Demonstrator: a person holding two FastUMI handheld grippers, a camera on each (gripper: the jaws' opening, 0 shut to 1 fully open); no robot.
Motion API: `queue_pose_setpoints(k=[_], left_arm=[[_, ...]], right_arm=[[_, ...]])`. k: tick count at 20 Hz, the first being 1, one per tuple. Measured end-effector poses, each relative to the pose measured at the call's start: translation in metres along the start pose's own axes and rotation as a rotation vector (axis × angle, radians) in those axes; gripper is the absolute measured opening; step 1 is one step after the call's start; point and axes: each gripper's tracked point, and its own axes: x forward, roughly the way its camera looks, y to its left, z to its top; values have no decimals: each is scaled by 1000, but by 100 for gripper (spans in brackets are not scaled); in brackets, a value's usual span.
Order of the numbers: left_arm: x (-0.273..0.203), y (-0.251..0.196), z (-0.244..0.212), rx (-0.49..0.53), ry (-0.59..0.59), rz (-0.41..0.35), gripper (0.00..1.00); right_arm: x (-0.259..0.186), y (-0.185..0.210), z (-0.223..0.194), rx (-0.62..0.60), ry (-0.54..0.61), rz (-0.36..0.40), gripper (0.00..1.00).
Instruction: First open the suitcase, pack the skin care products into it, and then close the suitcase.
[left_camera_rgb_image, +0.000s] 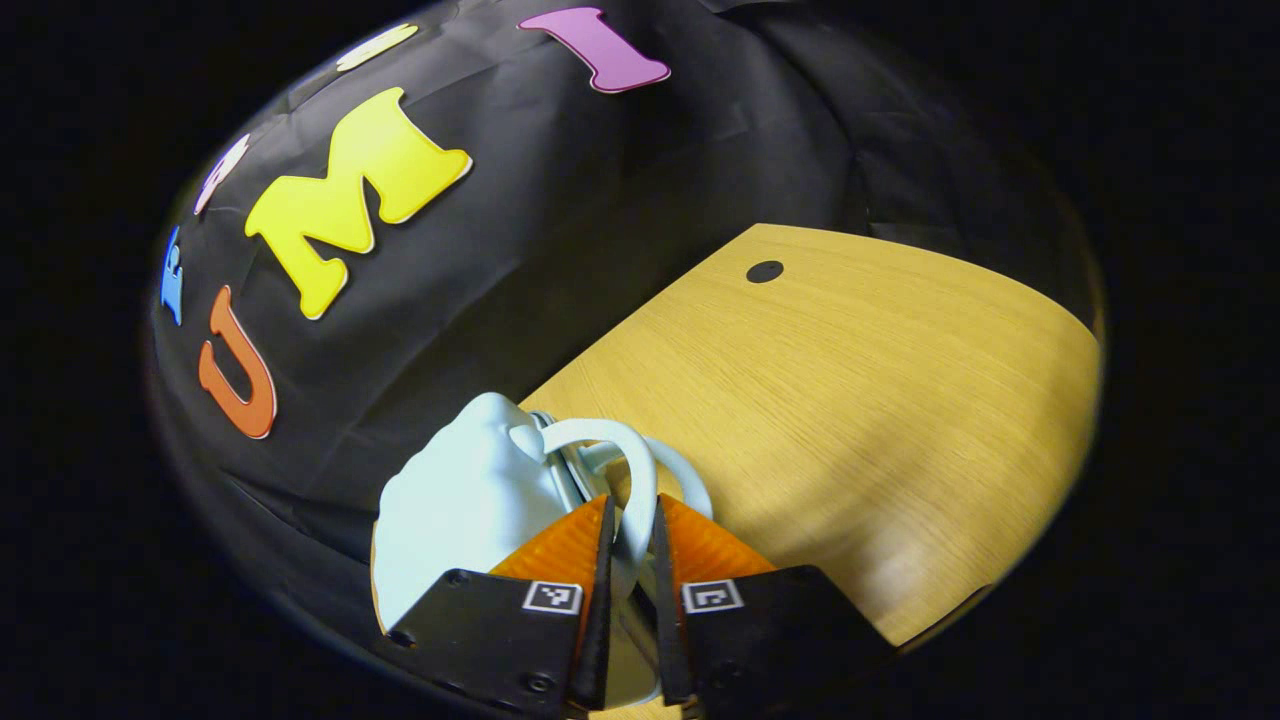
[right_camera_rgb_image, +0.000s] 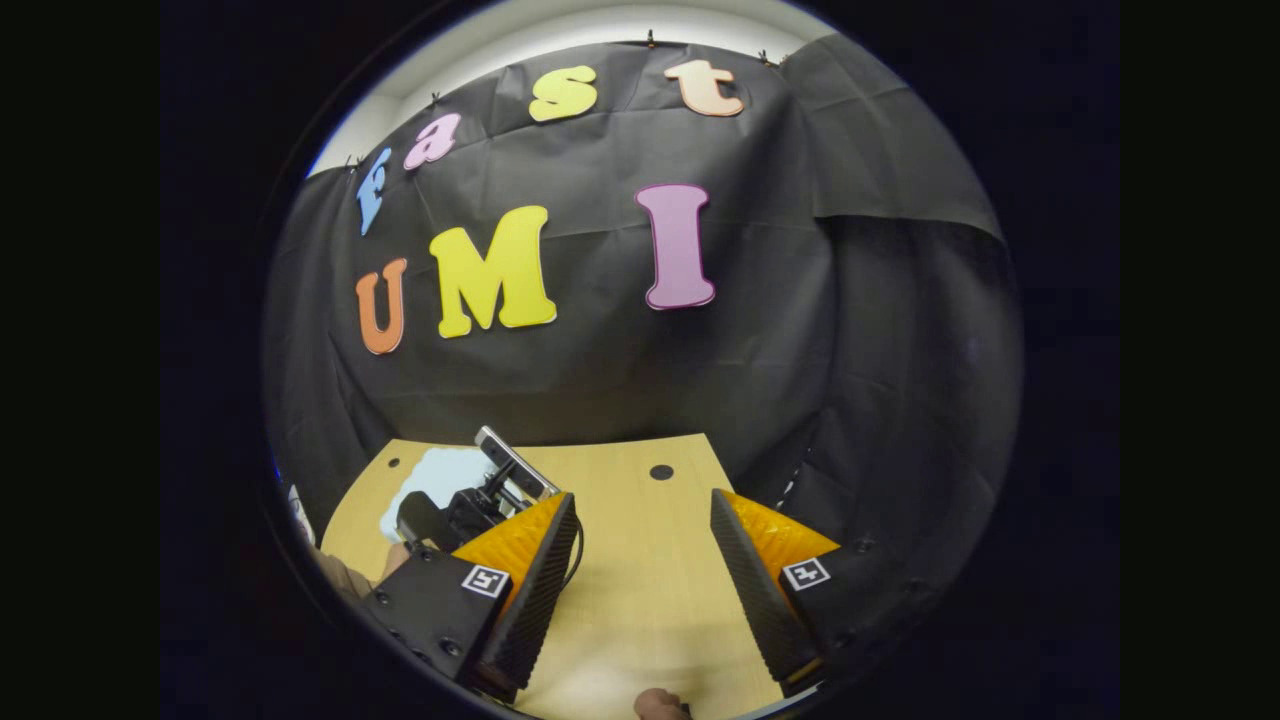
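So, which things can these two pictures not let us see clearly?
- Pale blue hard-shell suitcase: in the left gripper view the left gripper, shut on its curved handle, covers its lower part; whether it is open cannot be told.
- In the right gripper view the same suitcase is small, half behind the other gripper's black body.
- The wooden table front edge is cut off.

1. Suitcase (left_camera_rgb_image: 460, 500): lower part hidden behind the left gripper (left_camera_rgb_image: 630, 540) fingers.
2. Suitcase (right_camera_rgb_image: 440, 478) in the right gripper view: largely hidden behind the other gripper's body.
3. Table (right_camera_rgb_image: 640, 600): near edge cut off.
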Motion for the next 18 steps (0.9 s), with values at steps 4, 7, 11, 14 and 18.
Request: queue_pose_setpoints(k=[4, 7, 11, 14, 18], left_arm=[[-34, 27, 27, -55, -87, 52, 63], [-91, 67, 67, -216, -258, 100, 83], [-187, 119, 93, -303, -428, 200, 97], [-250, 142, 84, -407, -479, 232, 97], [-284, 199, 60, -566, -513, 270, 98]], right_arm=[[-2, 5, 21, -18, -39, -34, 76], [-1, 19, 37, -35, -81, -46, 76], [8, 49, 44, -41, -101, -39, 77], [8, 87, 56, -26, -134, 5, 80], [8, 142, 66, -78, -171, 61, 80]])
